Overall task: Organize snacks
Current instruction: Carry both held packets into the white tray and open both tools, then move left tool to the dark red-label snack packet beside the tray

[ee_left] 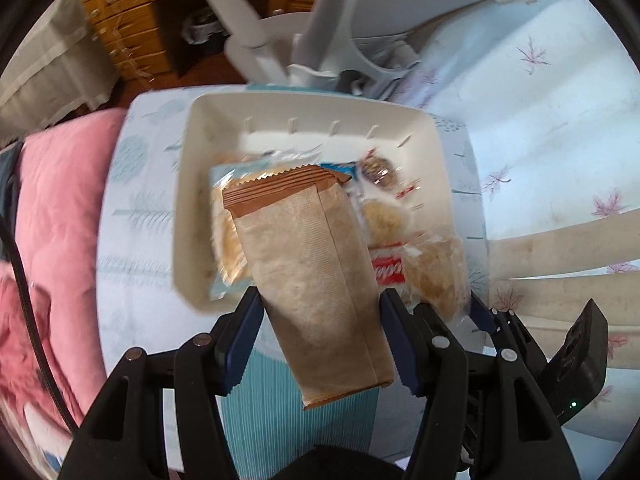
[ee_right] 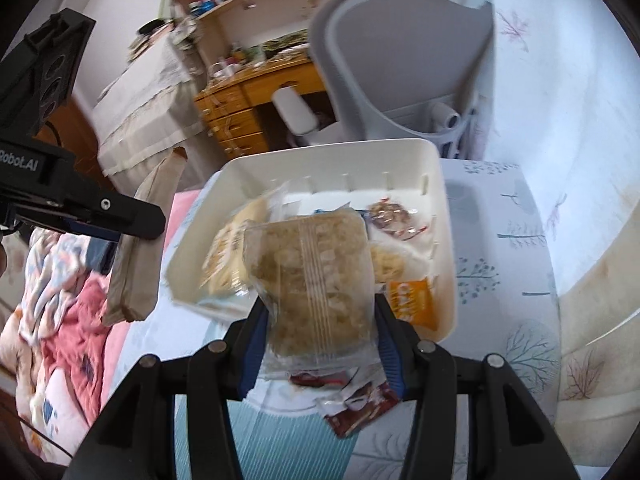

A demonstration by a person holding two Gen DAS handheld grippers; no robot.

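While both grippers hold snacks, the white bin [ee_left: 188,208] waits below them.
Left gripper [ee_left: 320,312] clasps a brown paper packet [ee_left: 316,280]; right gripper [ee_right: 318,316] clasps a clear snack bag [ee_right: 316,280], both above the bin on the patterned table [ee_right: 500,240].

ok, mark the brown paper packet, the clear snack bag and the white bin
brown paper packet [ee_left: 316,280], left wrist view, middle of its face
clear snack bag [ee_right: 316,276], right wrist view, centre of bag
white bin [ee_right: 332,152], right wrist view, far rim
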